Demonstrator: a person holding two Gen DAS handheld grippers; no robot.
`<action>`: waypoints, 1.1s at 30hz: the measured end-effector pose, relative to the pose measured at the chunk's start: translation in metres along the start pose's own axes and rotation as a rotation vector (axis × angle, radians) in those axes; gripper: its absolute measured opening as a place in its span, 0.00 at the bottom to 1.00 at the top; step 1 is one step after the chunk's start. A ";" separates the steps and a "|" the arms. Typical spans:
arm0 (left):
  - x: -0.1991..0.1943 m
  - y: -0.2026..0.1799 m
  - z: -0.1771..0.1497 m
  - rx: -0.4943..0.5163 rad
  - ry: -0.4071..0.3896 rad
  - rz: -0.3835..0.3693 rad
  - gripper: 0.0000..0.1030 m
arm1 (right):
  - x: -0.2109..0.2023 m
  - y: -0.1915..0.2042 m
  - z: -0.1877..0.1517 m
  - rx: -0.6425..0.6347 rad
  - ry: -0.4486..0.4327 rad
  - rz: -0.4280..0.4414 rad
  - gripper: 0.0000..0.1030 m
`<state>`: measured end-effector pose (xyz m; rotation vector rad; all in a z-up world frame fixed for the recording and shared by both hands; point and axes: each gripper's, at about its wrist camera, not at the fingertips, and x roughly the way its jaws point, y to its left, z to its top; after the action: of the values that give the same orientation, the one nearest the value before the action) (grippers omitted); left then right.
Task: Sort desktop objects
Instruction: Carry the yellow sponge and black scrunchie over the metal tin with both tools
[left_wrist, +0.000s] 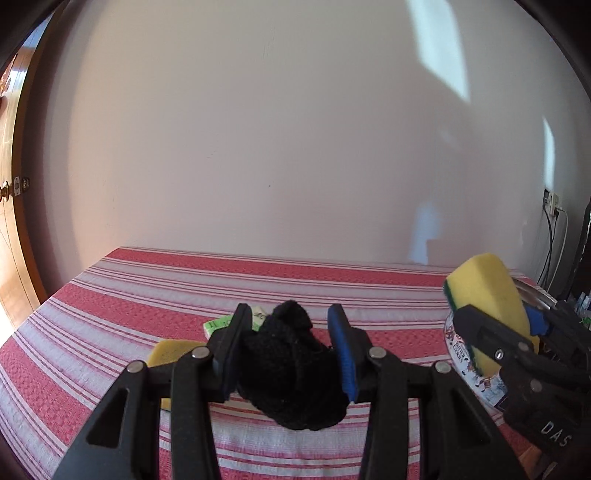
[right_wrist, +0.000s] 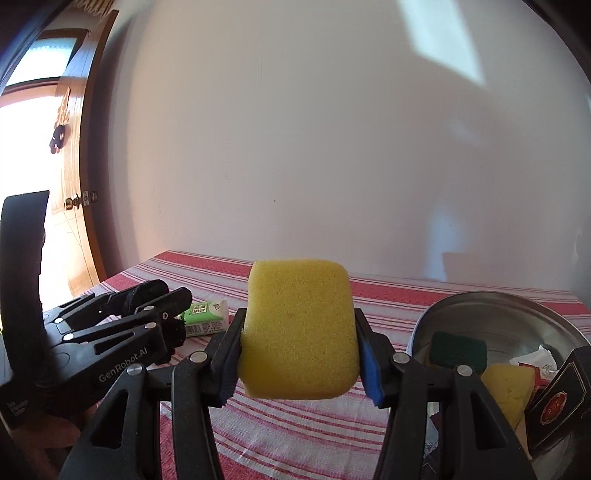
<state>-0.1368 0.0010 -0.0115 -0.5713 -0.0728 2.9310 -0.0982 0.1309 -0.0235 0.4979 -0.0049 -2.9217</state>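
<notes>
Between the right gripper's (right_wrist: 297, 363) blue-padded fingers sits a yellow sponge (right_wrist: 299, 328), clamped at its lower half and carried clear of the striped tablecloth (right_wrist: 295, 435). Its foam bulges slightly at the pads, so the squeeze looks firm enough; more pressure would likely only deform it. Just to the right and a little farther on stands the round metal tin (right_wrist: 498, 306), already holding a green-backed sponge (right_wrist: 458, 349), another yellow sponge (right_wrist: 508, 391) and a dark box (right_wrist: 557, 402) at its near edge. The carried sponge probably belongs there, so a good placement would swing it over the rim, lower it onto a free spot, and let go only once it rests.

Left of this, the left gripper (left_wrist: 290, 354) is clenched on a black knitted cloth (left_wrist: 291, 373), which droops below the jaws above the tablecloth. Being soft, it may snag or slip, so it is best lifted well clear before travelling. Beyond it lie a small green-and-white packet (left_wrist: 221, 325) and one more yellow sponge (left_wrist: 170, 352), not yet sorted. With both hands close together, one should yield at the tin.
</notes>
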 end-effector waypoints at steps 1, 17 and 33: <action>-0.004 -0.004 -0.001 0.013 -0.016 0.004 0.41 | -0.003 -0.006 0.001 0.026 -0.001 0.033 0.54; -0.004 -0.055 -0.004 0.060 -0.033 -0.008 0.41 | -0.067 -0.035 -0.015 -0.054 -0.158 -0.104 0.54; -0.017 -0.114 -0.012 0.087 -0.092 -0.095 0.41 | -0.089 -0.081 -0.022 -0.151 -0.248 -0.280 0.54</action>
<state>-0.1004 0.1107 -0.0071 -0.4089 0.0169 2.8507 -0.0226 0.2264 -0.0177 0.1177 0.2712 -3.2030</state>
